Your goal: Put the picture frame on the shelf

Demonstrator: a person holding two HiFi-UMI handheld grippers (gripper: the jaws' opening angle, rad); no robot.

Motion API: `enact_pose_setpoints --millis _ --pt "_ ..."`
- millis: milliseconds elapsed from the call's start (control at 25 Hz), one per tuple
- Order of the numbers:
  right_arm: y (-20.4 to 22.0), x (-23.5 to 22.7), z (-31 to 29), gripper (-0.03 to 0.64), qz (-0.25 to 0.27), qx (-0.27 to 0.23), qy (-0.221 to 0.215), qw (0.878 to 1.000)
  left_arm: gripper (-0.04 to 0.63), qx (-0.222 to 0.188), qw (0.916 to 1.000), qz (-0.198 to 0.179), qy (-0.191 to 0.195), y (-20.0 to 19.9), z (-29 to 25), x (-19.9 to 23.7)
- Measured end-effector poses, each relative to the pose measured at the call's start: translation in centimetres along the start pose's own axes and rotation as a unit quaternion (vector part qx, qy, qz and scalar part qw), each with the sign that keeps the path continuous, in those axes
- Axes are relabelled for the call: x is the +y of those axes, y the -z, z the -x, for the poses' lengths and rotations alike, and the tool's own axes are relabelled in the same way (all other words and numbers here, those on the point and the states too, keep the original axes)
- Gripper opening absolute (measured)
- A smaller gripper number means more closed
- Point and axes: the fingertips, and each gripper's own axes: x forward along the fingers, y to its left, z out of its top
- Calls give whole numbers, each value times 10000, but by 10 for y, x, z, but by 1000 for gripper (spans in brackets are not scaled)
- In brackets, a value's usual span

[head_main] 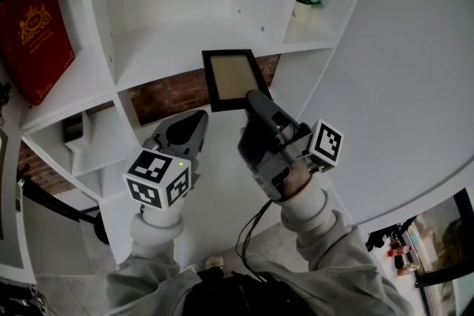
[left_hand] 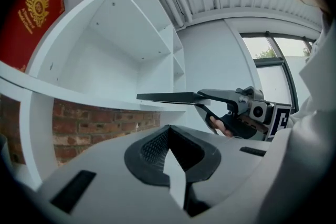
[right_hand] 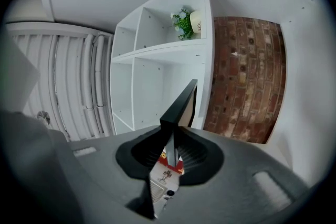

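Note:
A black picture frame (head_main: pixel 233 78) with a tan insert is held up in front of the white shelf unit (head_main: pixel 170 52), level with its middle board. My right gripper (head_main: pixel 255 103) is shut on the frame's near edge. In the right gripper view the frame (right_hand: pixel 181 105) stands edge-on between the jaws of my right gripper (right_hand: pixel 173 131). The left gripper view shows the frame (left_hand: pixel 170 97) lying flat, just beyond the shelf board. My left gripper (head_main: pixel 194 122) hovers to the left of the frame, jaws together and holding nothing; it is the same in its own view (left_hand: pixel 168 139).
A red book (head_main: pixel 33 33) leans in the upper left compartment. A small potted plant (head_main: pixel 307 0) sits in the upper right one. Brick wall (head_main: pixel 170 96) shows behind the lower open compartments. A white curved wall (head_main: pixel 400 70) lies to the right.

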Motion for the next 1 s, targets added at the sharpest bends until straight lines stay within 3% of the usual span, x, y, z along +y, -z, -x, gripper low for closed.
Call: enact_pose_setpoints --millis 280,1000 --pt "-20 -24 -46 71 -80 -11 303 9995 3 46 9999 -48 -78 -9 -20 32" --pt "-35 -57 -101 72 -296 -200 722 9968 3 -64 10000 -35 -24 -10 -37 56"
